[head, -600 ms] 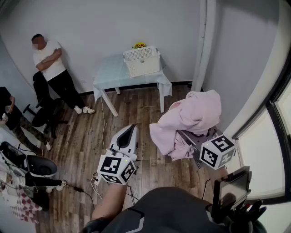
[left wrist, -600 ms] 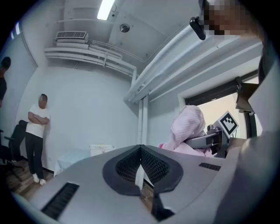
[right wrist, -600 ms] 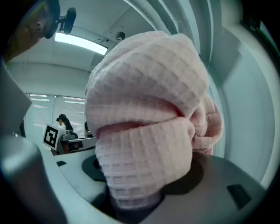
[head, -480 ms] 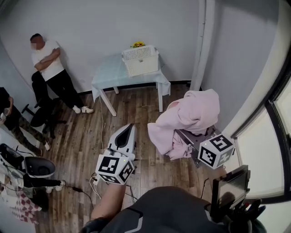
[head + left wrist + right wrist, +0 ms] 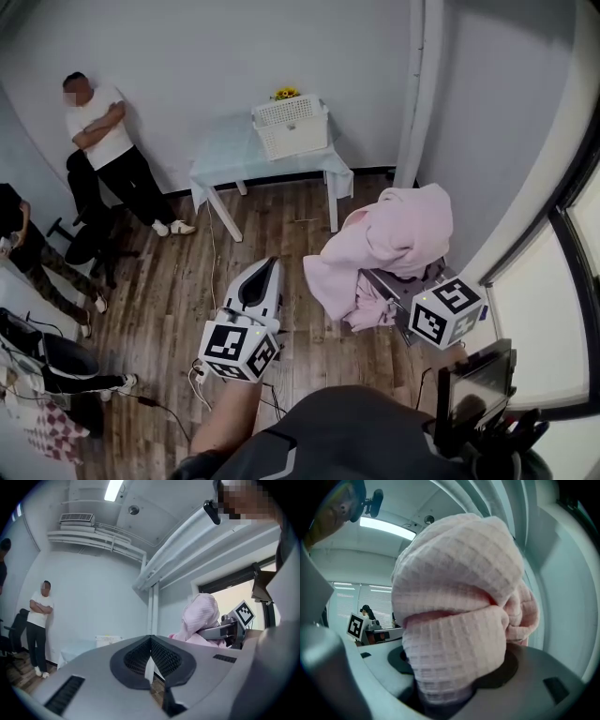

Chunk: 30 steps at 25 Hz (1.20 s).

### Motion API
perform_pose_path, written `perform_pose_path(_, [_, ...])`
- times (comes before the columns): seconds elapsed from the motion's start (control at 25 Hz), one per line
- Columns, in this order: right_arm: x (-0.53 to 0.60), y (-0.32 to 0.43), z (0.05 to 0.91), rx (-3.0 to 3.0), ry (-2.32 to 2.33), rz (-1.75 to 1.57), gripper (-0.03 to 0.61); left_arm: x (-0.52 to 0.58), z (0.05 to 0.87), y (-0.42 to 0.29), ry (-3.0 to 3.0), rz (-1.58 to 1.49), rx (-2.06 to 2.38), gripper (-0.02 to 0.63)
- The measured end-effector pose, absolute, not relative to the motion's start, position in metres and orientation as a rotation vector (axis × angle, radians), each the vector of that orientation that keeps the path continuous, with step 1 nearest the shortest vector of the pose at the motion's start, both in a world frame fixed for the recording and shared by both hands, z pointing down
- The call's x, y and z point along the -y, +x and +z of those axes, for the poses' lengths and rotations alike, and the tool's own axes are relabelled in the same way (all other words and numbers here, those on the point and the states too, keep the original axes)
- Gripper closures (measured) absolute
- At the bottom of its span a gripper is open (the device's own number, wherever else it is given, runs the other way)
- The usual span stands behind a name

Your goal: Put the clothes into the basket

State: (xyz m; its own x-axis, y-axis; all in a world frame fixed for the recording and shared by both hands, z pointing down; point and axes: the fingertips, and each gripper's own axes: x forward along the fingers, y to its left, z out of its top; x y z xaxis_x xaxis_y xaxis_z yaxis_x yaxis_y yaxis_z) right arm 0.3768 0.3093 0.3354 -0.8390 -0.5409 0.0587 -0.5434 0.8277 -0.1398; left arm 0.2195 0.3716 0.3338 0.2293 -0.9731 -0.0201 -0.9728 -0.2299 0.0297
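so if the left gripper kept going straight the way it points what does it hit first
Nothing close: the left gripper has open air ahead. Further on, its line runs toward the table with the basket, though depth is unclear.

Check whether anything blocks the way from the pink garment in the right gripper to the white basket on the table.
Nothing visible does. The right gripper grips the pink garment; only bare wood floor lies between it and the table bearing the basket. The person by the wall stands aside.
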Motion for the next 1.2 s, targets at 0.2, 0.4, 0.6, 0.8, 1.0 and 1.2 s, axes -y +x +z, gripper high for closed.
perform_pose_path(0.2, [-0.310,0.378,0.334,2.994,0.888,0.249,0.250,-0.375,0.332,0.219,2.452,-0.050,1.953,0.606])
perform_pose_path(0.4, [-0.310,0.368,0.331,3.004,0.891,0.251,0.250,-0.377,0.331,0.206,2.450,-0.046,1.963,0.606])
perform_pose_path(0.6, [-0.330,0.348,0.324,2.991,0.903,0.236,0.250,-0.395,0.323,0.183,2.451,-0.072,1.976,0.606])
perform_pose_path(0.8, [-0.316,0.324,0.331,2.986,0.913,0.240,0.250,-0.384,0.331,0.160,2.457,-0.060,1.979,0.606])
perform_pose_path(1.0, [-0.321,0.296,0.333,2.973,0.941,0.249,0.250,-0.391,0.336,0.127,2.457,-0.071,1.969,0.606])
perform_pose_path(1.2, [-0.317,0.288,0.335,2.971,0.968,0.258,0.250,-0.387,0.336,0.110,2.465,-0.099,1.968,0.606])
